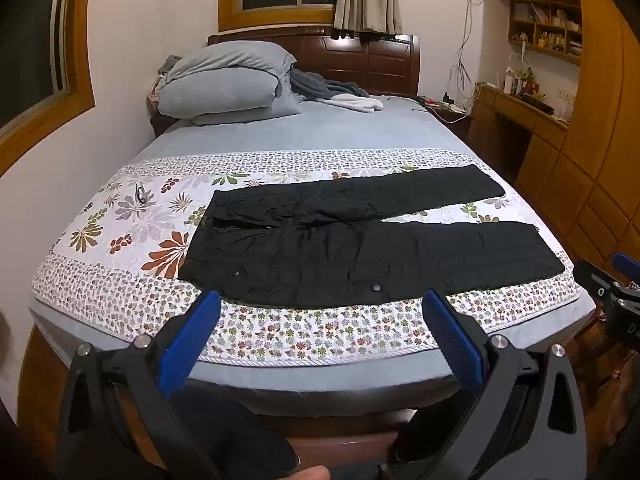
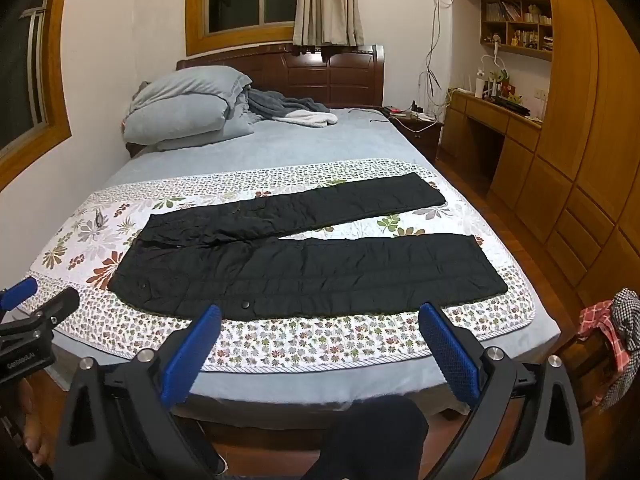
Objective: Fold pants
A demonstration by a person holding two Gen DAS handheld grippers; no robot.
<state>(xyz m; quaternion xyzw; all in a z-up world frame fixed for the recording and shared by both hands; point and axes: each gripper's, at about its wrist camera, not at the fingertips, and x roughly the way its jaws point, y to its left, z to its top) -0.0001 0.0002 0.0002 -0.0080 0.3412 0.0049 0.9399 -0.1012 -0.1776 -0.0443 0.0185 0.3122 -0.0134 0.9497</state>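
Note:
Black pants (image 1: 352, 240) lie flat and spread out on a floral quilt (image 1: 120, 224) on the bed, waist to the left, two legs reaching right, slightly apart. They also show in the right wrist view (image 2: 304, 268). My left gripper (image 1: 320, 304) is open and empty, held back from the bed's near edge, in front of the waist side. My right gripper (image 2: 320, 316) is open and empty, in front of the near leg. Each gripper's edge shows in the other's view, the right one (image 1: 616, 280) and the left one (image 2: 32, 308).
Grey pillows (image 1: 224, 80) and crumpled blankets (image 1: 340, 94) lie at the headboard end. Glasses (image 1: 141, 193) rest on the quilt left of the pants. Wooden cabinets and a desk (image 1: 520, 108) stand to the right. Cloths hang on a chair (image 2: 612, 332) at the right.

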